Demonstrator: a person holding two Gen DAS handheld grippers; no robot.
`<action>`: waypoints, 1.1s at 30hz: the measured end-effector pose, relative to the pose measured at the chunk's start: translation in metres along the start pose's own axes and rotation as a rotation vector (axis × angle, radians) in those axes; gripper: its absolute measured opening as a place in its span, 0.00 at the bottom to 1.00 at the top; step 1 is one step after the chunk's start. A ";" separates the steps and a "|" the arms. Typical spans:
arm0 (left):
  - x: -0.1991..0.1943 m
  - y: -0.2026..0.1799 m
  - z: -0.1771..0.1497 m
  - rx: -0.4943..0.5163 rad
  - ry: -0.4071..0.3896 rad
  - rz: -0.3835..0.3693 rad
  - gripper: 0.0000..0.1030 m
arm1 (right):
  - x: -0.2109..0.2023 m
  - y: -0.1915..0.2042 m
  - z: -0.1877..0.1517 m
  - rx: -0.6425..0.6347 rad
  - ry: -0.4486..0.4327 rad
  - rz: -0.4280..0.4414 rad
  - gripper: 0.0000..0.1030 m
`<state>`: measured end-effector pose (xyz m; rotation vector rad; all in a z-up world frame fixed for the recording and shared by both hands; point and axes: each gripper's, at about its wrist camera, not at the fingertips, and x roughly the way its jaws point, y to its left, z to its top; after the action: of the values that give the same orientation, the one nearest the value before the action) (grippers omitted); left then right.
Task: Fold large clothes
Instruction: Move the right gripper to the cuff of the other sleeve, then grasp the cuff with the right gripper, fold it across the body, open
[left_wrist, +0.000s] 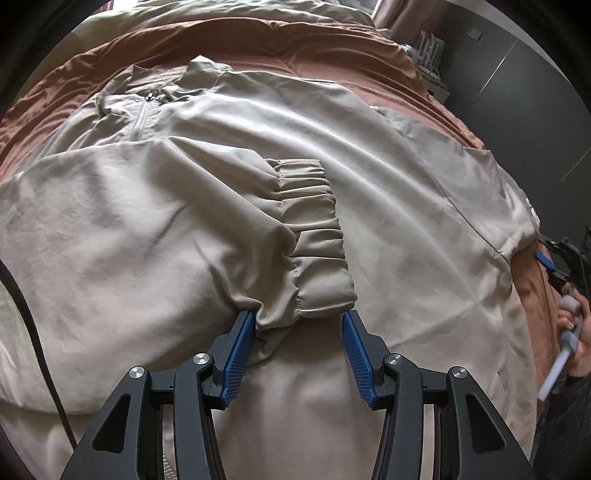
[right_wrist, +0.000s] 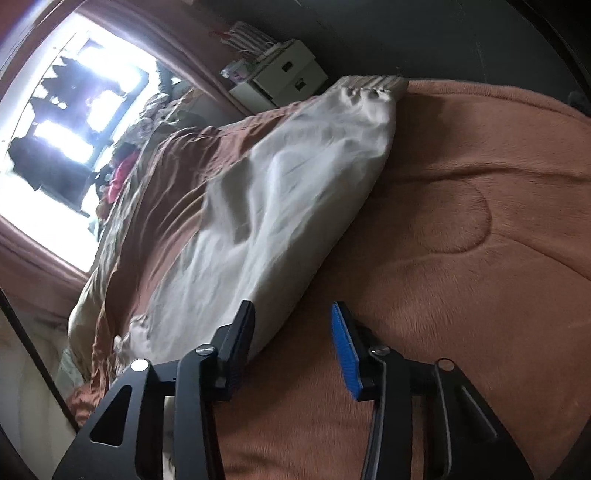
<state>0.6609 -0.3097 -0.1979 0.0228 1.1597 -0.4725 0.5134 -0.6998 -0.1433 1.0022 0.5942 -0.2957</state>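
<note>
A beige zip-neck jacket (left_wrist: 295, 122) lies spread on a rust-brown bedspread (left_wrist: 258, 40). Its left sleeve is folded across the chest, and the elastic cuff (left_wrist: 314, 236) ends between my left gripper's (left_wrist: 299, 321) open blue fingers (left_wrist: 242, 350); the left pad touches the gathered fabric. My right gripper (right_wrist: 293, 314) is open and empty, low beside the jacket's other sleeve (right_wrist: 266, 206), whose cuff (right_wrist: 373, 83) lies far off. The right gripper also shows at the right edge of the left wrist view (left_wrist: 557, 262).
A white drawer unit (right_wrist: 291, 75) stands beyond the bed by a dark wall. A bright window (right_wrist: 74, 122) is at the left. A pale duvet (left_wrist: 221, 18) lies beyond the bedspread. A black cable (left_wrist: 33, 332) hangs at the left.
</note>
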 end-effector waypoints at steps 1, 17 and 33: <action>-0.002 0.000 0.000 0.000 0.000 -0.008 0.49 | 0.005 -0.001 0.002 0.004 0.002 -0.001 0.29; -0.078 0.017 -0.025 -0.136 -0.130 -0.134 0.49 | -0.047 0.060 0.012 -0.151 -0.104 -0.010 0.00; -0.093 0.055 -0.046 -0.265 -0.195 -0.216 0.49 | -0.140 0.216 -0.048 -0.501 -0.152 0.128 0.00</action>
<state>0.6114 -0.2160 -0.1470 -0.3742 1.0286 -0.4960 0.4912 -0.5522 0.0714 0.5250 0.4325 -0.0986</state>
